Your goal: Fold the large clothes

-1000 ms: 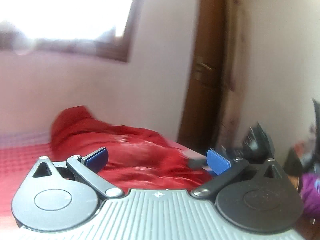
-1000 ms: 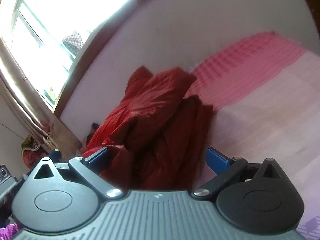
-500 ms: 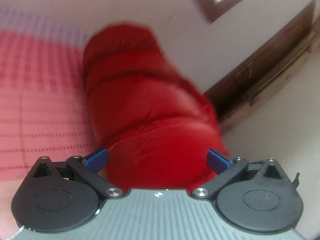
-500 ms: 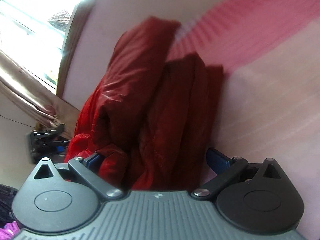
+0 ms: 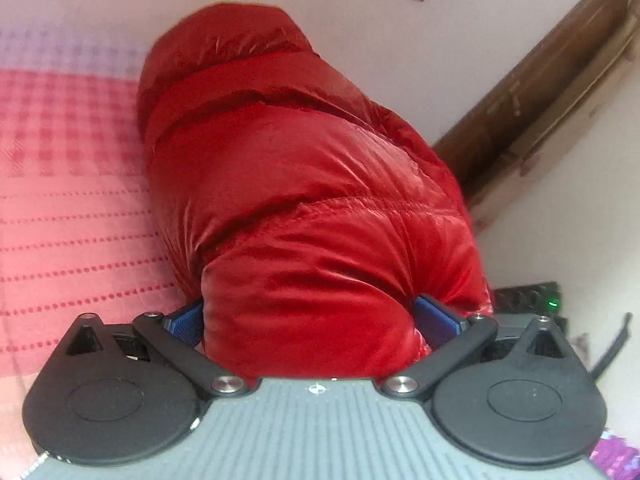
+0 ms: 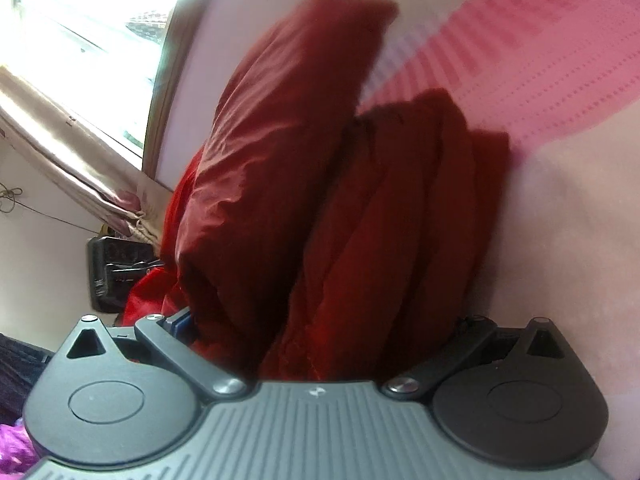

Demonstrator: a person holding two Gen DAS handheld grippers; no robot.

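Note:
A red padded jacket [image 5: 304,200] lies bundled on the bed, its far end against the wall. My left gripper [image 5: 310,320] is open with its blue pads either side of the jacket's near end, the fabric bulging between them. In the right wrist view the jacket [image 6: 320,184] shows as dark red folds. My right gripper [image 6: 320,328] is open and pushed against those folds; its left blue pad [image 6: 182,322] shows, the right one is hidden by cloth.
The bed has a pink and red checked cover [image 5: 68,184], also in the right wrist view [image 6: 540,64]. A brown wooden door [image 5: 532,92] stands right of the bed. A window with a beige curtain [image 6: 76,148] is at the left. A black device [image 6: 104,272] sits beside the jacket.
Both grippers have moved forward onto the jacket, which now fills the gap between each pair of fingers. The left view has tilted down from the room to the bed.

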